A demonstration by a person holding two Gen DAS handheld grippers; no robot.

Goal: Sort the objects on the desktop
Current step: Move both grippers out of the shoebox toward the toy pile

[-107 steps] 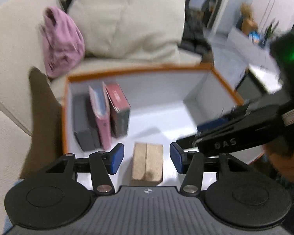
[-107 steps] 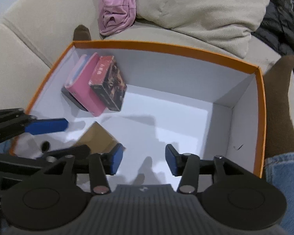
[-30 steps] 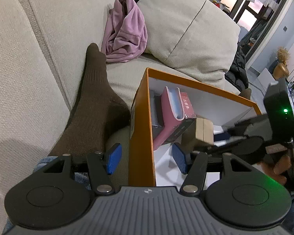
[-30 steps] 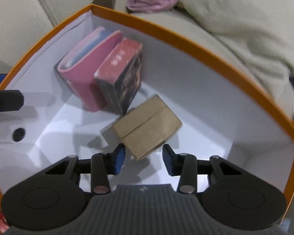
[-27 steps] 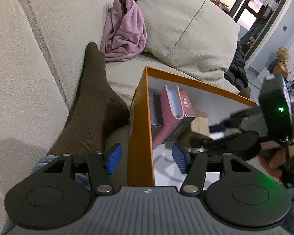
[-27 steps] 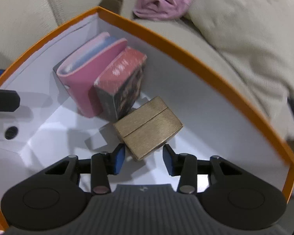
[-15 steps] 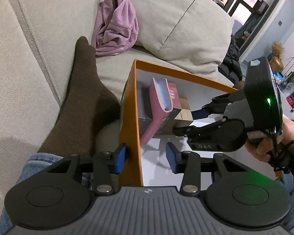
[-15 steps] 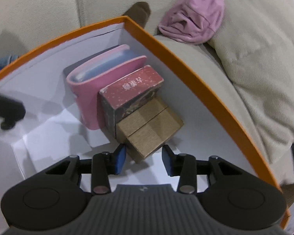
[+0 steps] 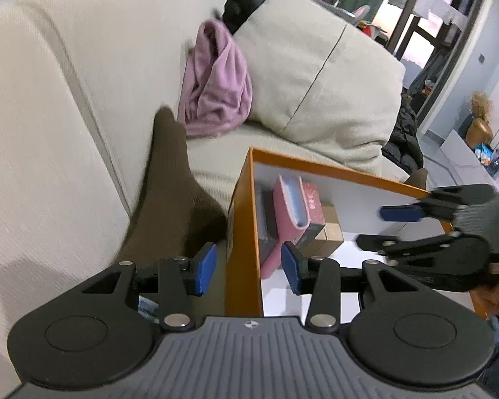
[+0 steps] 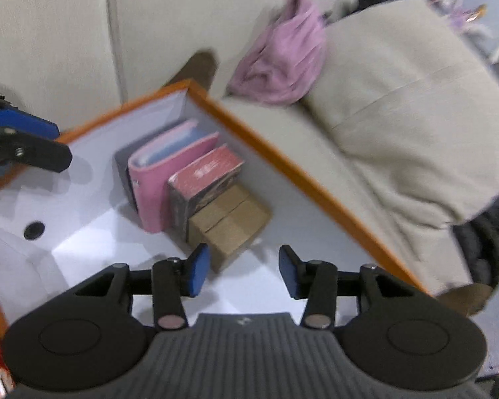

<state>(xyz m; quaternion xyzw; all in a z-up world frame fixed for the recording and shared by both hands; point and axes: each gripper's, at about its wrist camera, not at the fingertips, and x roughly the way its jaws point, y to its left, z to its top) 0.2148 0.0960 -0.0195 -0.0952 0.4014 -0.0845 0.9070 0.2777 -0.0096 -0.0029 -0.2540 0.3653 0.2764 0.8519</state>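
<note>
The right hand-held gripper (image 10: 239, 267) hangs wide open and empty just in front of the one brown cardboard box (image 10: 229, 224), not touching it. The left hand-held gripper (image 9: 248, 267) is open too, its fingers straddling the near wall of the orange-rimmed box (image 9: 241, 232) without pinching it. Inside that box, four things stand in a row in the corner: one dark case (image 9: 265, 222) against the wall, one pink wallet (image 10: 163, 179), one red-topped box (image 10: 203, 179), then the cardboard box. The orange-rimmed box sits on a beige sofa (image 9: 50, 116), by one pink garment (image 9: 216, 83).
</note>
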